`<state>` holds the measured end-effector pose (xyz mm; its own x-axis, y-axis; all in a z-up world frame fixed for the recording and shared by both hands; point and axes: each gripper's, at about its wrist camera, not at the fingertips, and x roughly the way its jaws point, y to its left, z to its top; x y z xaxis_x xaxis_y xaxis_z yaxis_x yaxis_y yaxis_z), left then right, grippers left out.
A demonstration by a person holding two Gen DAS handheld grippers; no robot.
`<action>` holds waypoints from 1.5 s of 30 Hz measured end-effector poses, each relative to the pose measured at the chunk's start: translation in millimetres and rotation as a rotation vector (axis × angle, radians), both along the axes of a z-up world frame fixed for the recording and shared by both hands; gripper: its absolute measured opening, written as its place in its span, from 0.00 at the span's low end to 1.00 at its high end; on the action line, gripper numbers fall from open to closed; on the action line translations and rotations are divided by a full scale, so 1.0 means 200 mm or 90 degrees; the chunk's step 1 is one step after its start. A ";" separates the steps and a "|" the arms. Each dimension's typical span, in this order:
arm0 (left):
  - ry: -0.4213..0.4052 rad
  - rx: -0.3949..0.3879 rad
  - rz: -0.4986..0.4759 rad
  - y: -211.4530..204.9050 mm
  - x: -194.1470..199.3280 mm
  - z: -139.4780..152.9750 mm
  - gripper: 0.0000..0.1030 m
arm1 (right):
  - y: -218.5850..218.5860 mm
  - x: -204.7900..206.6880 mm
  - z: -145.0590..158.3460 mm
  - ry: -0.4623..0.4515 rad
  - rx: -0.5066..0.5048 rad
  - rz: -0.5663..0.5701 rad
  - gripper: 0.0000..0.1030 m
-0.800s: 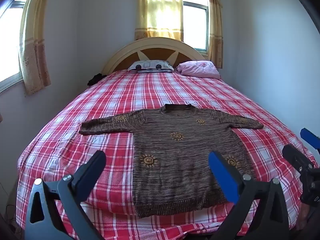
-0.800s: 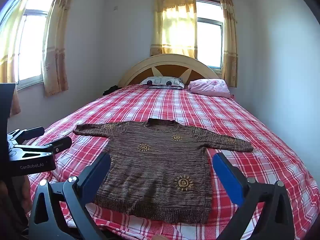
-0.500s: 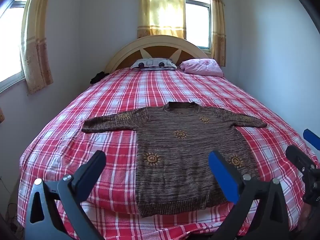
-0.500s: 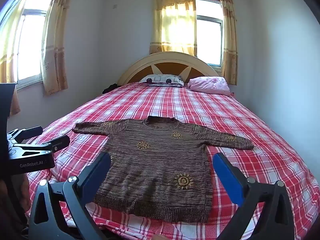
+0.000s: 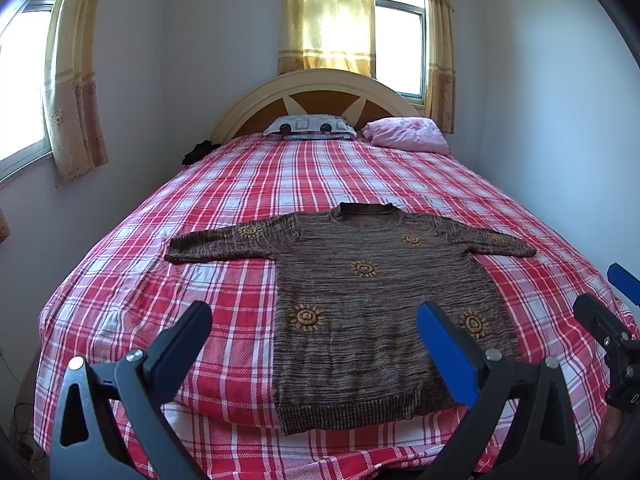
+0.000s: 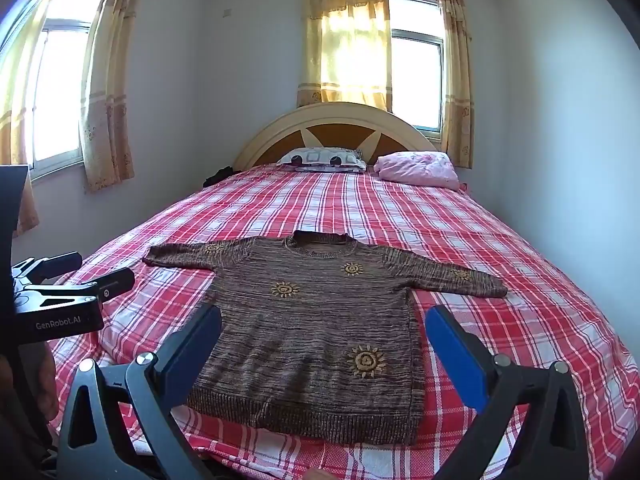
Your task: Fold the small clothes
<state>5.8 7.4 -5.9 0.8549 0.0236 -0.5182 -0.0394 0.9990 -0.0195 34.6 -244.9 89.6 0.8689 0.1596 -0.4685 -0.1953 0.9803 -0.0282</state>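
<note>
Since the earlier frames my two tongs had drifted a little; the sweater sat slightly farther to the right and higher in the left wrist view than before, and it had not been touched. My left gripper (image 5: 316,332) hung above the foot edge of the bed (image 5: 224,208), its blue-padded fingers (image 5: 444,344) spread wide apart with nothing between them. My right gripper (image 6: 324,340) was held the same way, fingers (image 6: 456,344) well apart and empty, over the same foot edge. In the right wrist view I could see the left gripper's body off by the bed's left side; in the left wrist view part of the right one showed at the bed's right side.

The brown knitted sweater (image 5: 372,300) with yellow sun motifs lay flat and face up on the red plaid cover, its ribbed hem near the foot edge and its collar pointing toward the headboard (image 5: 320,92). Both sleeves were stretched out sideways, the left one reaching toward the bed's left edge, the right one toward the right edge. Neither gripper touched it.

At the head of the bed a patterned pillow (image 5: 308,126) rested against the headboard, with a pink folded quilt (image 5: 408,136) just beside it near the right corner. Yellow curtains (image 5: 328,24) hung over the window behind.
</note>
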 end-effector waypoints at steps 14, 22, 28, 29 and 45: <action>-0.001 -0.006 0.004 0.02 0.00 0.00 1.00 | 0.01 0.00 -0.02 0.006 -0.001 0.000 0.99; 0.001 -0.008 0.006 0.03 0.00 0.00 1.00 | 0.00 0.02 -0.05 0.016 -0.001 -0.003 0.99; 0.004 -0.011 0.008 0.04 0.01 0.00 1.00 | 0.01 0.02 -0.05 0.020 -0.001 -0.002 0.99; 0.004 -0.011 0.009 0.04 0.01 0.00 1.00 | 0.01 0.03 -0.05 0.020 -0.002 -0.003 0.99; 0.008 -0.012 0.011 0.05 0.01 -0.02 1.00 | 0.00 0.04 -0.06 0.029 -0.001 -0.004 0.99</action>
<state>7.5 16.7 -9.2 0.8479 0.0285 -0.5294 -0.0573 0.9976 -0.0380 42.5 -244.4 76.9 0.8477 0.1528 -0.5079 -0.1899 0.9816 -0.0216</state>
